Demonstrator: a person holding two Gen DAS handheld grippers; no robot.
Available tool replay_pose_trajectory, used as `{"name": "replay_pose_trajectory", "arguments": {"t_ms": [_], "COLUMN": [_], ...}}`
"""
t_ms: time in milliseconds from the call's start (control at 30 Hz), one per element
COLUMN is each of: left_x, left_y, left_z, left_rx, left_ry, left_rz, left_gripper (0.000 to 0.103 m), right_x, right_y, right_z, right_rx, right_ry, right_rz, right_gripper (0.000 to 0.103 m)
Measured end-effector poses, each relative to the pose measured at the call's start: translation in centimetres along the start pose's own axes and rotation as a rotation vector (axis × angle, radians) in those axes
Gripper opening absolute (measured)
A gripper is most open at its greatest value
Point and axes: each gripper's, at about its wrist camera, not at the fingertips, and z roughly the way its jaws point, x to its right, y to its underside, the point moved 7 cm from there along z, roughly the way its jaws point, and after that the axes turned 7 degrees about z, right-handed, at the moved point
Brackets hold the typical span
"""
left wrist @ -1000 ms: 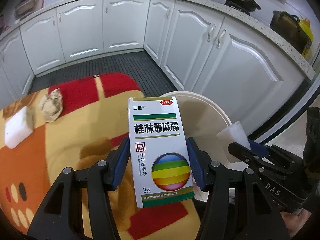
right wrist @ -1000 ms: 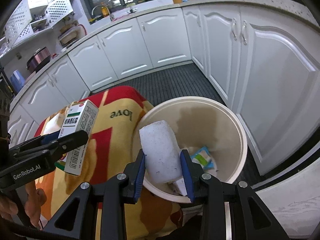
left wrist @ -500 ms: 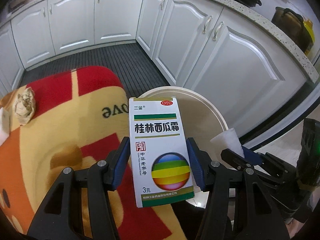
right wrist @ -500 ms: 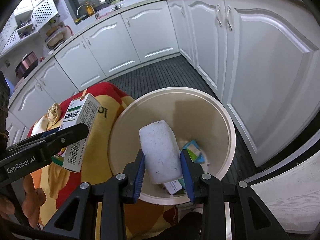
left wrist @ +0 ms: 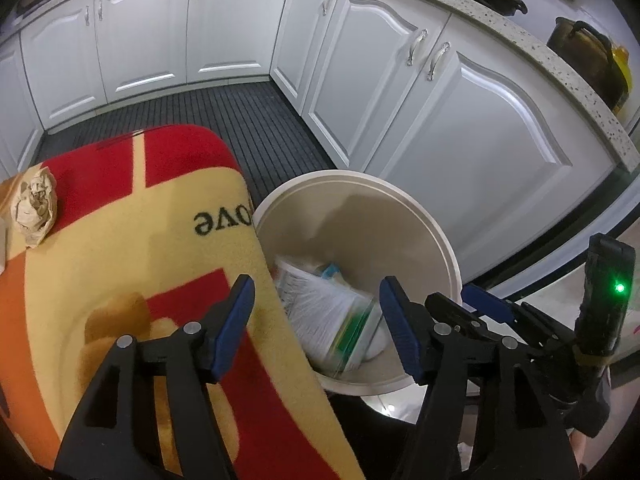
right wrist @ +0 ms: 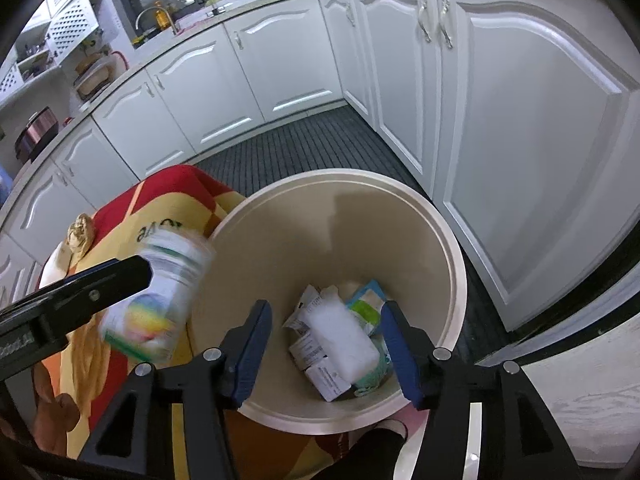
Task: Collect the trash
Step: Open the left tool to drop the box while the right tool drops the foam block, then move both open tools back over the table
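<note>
A cream round bin (left wrist: 436, 236) (right wrist: 452, 256) stands beside the blanket-covered table. My left gripper (left wrist: 316, 316) is open above the bin's near rim; the white medicine box (left wrist: 324, 312) (right wrist: 156, 300) is blurred, falling out of it into the bin. My right gripper (right wrist: 326, 334) is open over the bin. The white foam block (right wrist: 348, 336) lies inside the bin on other small boxes and packets. A crumpled brown paper ball (left wrist: 35, 208) (right wrist: 80, 232) lies on the blanket at the left.
The red, yellow and orange blanket (left wrist: 120, 264) covers the table left of the bin. White kitchen cabinets (left wrist: 460, 112) wrap around behind and to the right. A dark ribbed floor mat (left wrist: 240, 116) lies beyond the table.
Both grippers have opened. The medicine box has left my left gripper and is falling. The foam block has dropped from my right gripper into the bin.
</note>
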Motion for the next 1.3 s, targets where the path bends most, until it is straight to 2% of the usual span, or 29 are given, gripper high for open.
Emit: {"name": "replay_pose_trajectory", "arguments": {"t_ms": [367, 533, 733, 933, 1067, 1200, 1300], "left_x": [-0.7, -1.9, -4.6, -9.4, -13.7, -19.9, -23.9], "left_y": [0.4, 0.8, 2.2, 3.7, 4.6, 5.0, 4.9], "left_z": [-1.3, -2.4, -3.8, -6.0, -8.0, -10.5, -12.2], "left_rx": [0.021, 0.034, 0.041, 0.044, 0.051, 0.069, 0.100], "left_ry": [-0.036, -0.066, -0.107, -0.166, -0.232, -0.318, -0.345], "left_rz": [0.000, -0.017, -0.044, -0.098, -0.135, -0.204, -0.255], "left_gripper": [0.064, 0.064, 0.064, 0.064, 0.064, 0.064, 0.068], "right_x": [-0.6, -1.7, -4.0, -7.4, -9.9, -12.8, -15.1], "right_y": [0.9, 1.1, 1.4, 1.8, 2.2, 2.7, 2.9], "right_z": [-0.2, -0.9, -1.5, -2.0, -1.9, -1.3, -0.7], "right_rx": [-0.024, -0.013, -0.009, -0.009, -0.014, -0.038, -0.050], "right_ry": [-0.002, -0.016, -0.042, -0.080, -0.112, -0.155, -0.174], "right_rz": [-0.007, -0.022, -0.060, -0.109, -0.141, -0.167, -0.201], "right_gripper": [0.055, 0.063, 0.063, 0.063, 0.064, 0.064, 0.066]}}
